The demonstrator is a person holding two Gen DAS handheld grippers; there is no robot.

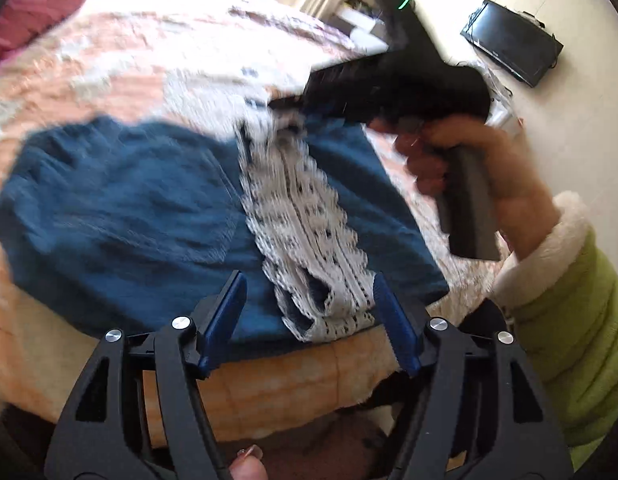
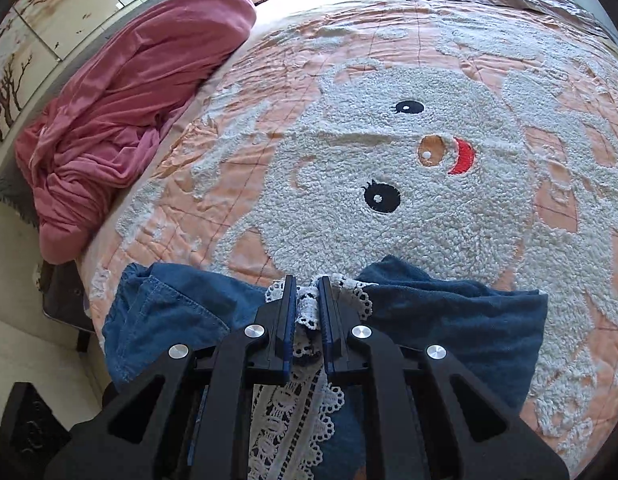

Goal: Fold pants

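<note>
Blue denim pants (image 1: 121,208) with a white lace strip (image 1: 309,216) lie folded on the bedspread near the bed's front edge. My left gripper (image 1: 307,284) is open just above their near edge, and the end of the lace lies between its blue pads untouched. Farther along, my right gripper (image 1: 285,108), blurred here, pinches the far end of the lace; a hand holds its handle. In the right wrist view the right gripper (image 2: 309,280) is shut on the bunched lace (image 2: 309,306), lifted slightly over the denim (image 2: 449,312).
A peach bedspread with a fluffy white bunny (image 2: 389,160) covers the bed. A crumpled pink blanket (image 2: 129,112) lies along its left side. A green sleeve with a white cuff (image 1: 569,320) is at the right. A black screen (image 1: 513,40) stands on the floor beyond the bed.
</note>
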